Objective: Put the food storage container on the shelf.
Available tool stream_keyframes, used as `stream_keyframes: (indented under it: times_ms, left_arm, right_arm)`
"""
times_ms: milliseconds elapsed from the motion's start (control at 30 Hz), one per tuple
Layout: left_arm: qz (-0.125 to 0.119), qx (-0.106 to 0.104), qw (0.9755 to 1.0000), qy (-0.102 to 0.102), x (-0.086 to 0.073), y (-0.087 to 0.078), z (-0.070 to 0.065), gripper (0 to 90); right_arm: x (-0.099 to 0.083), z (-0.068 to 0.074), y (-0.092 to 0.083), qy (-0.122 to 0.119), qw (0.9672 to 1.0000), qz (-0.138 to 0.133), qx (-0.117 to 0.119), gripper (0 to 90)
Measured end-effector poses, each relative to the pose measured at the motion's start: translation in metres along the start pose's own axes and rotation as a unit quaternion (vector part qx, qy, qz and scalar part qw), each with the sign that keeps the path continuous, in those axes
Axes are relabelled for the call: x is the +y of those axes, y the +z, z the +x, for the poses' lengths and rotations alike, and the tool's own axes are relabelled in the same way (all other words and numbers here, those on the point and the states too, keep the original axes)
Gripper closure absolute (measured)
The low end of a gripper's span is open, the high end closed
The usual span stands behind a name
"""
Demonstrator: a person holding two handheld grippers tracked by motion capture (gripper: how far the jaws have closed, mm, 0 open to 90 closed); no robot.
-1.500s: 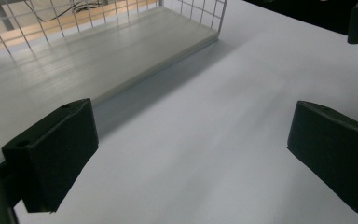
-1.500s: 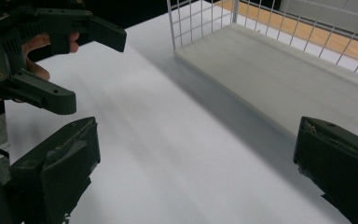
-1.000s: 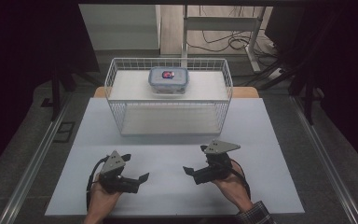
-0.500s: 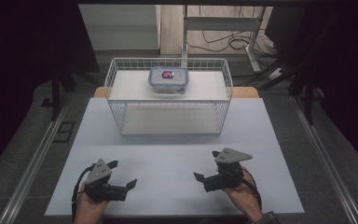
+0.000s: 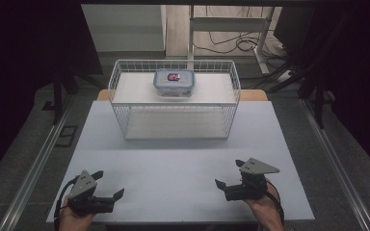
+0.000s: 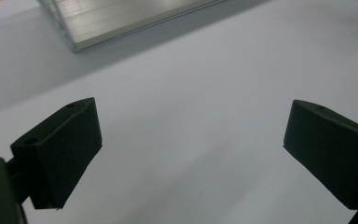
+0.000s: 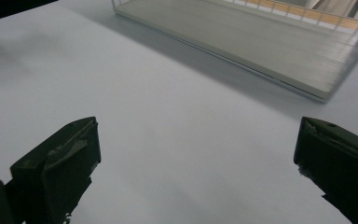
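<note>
A clear lidded food box [image 5: 174, 82] with a red-and-dark label stands at the back of a white wire basket [image 5: 120, 96] at the far middle of the white table [image 5: 183, 163]. My left gripper [image 5: 110, 185] rests low at the near left corner, open, nothing between its jaws. My right gripper [image 5: 229, 174] sits at the near right, open and holding nothing. Bare tabletop lies between the wide-spread jaws of the left gripper [image 6: 191, 149] in the left gripper view. In the right gripper view the right gripper [image 7: 196, 158] stands open the same way, with the basket's base [image 7: 270, 51] ahead.
The table's near edge runs just under both hands. Metal rails [image 5: 33, 168] flank the table on the floor. A white desk frame [image 5: 231, 24] and cables [image 5: 236, 43] stand behind the basket. Dark shapes fill both sides of the room.
Both grippers have drawn back toward the near edge and farther apart, the left to the left corner and the right to the right. Both stay open.
</note>
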State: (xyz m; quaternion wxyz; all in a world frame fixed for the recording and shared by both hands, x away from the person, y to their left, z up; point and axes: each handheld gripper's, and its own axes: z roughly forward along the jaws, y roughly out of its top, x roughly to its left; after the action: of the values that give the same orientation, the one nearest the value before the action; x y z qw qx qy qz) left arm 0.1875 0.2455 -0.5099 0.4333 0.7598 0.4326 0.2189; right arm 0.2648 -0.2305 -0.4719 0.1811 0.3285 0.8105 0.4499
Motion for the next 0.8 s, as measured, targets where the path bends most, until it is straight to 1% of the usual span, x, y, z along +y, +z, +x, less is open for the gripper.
stream_keyframes:
  times_ms: [233, 333, 400, 467, 600, 667, 800]
  left_arm:
    - [0.0, 0.022, 0.9996, -0.016, -0.013, -0.012, 0.012, 3.6]
    - [0.01, 0.038, 0.9992, -0.013, -0.019, -0.014, 0.015, 3.6]
    - [0.02, 0.051, 0.9985, -0.009, -0.023, -0.014, 0.017, 3.6]
    - [0.03, 0.057, 0.9978, -0.013, -0.027, -0.014, 0.021, 3.4]
    - [0.041, 0.068, 0.9966, -0.024, -0.032, -0.017, 0.028, 3.0]
    - [0.046, 0.07, 0.9959, -0.033, -0.036, -0.018, 0.032, 2.7]
    - [0.057, 0.079, 0.9942, -0.046, -0.04, -0.019, 0.037, 2.5]
  right_arm:
    - [-0.015, -0.006, -0.01, 0.008, 0.9997, 0.006, -0.023, 0.0]
    - [-0.023, -0.009, -0.015, 0.011, 0.9992, 0.012, -0.036, 0.0]
    - [-0.027, -0.01, -0.017, 0.015, 0.999, 0.017, -0.039, 0.0]
    - [-0.033, -0.011, -0.02, 0.019, 0.9986, 0.024, -0.043, 0.0]
    - [-0.044, -0.014, -0.021, 0.026, 0.9976, 0.044, -0.046, 0.0]
    - [-0.05, -0.016, -0.02, 0.027, 0.9965, 0.064, -0.046, 0.0]
    - [-0.053, -0.017, -0.018, 0.028, 0.9954, 0.079, -0.047, 0.0]
